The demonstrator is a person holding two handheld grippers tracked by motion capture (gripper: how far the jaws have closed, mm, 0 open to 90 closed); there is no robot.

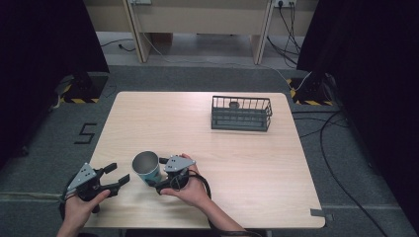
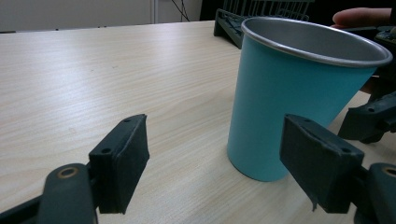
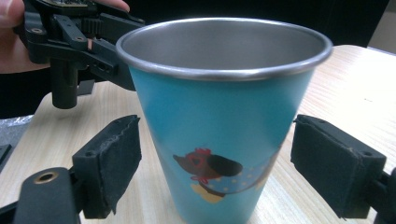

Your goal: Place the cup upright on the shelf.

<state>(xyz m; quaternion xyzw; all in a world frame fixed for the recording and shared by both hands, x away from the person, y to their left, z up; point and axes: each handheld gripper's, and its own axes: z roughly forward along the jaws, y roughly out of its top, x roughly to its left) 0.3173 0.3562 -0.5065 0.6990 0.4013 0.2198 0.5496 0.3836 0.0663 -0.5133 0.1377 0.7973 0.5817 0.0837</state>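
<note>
A teal metal cup [image 1: 146,168] with a cartoon bird printed on it stands upright near the table's front edge, left of centre. My right gripper [image 1: 161,175] is open, and its jaws stand either side of the cup [image 3: 224,107] with a gap at each pad. The right gripper [image 3: 222,161] has one pad [image 3: 109,163] clear of the cup wall. My left gripper [image 1: 120,173] is open just left of the cup, pointing at it. In the left gripper view the cup [image 2: 289,93] stands ahead of the left gripper [image 2: 217,158], off to the right.
A black wire basket [image 1: 241,113] stands at the back right of the wooden table [image 1: 237,163], with a small dark round thing inside. Cables run over the floor to the right. A hand holds each gripper at the table's front edge.
</note>
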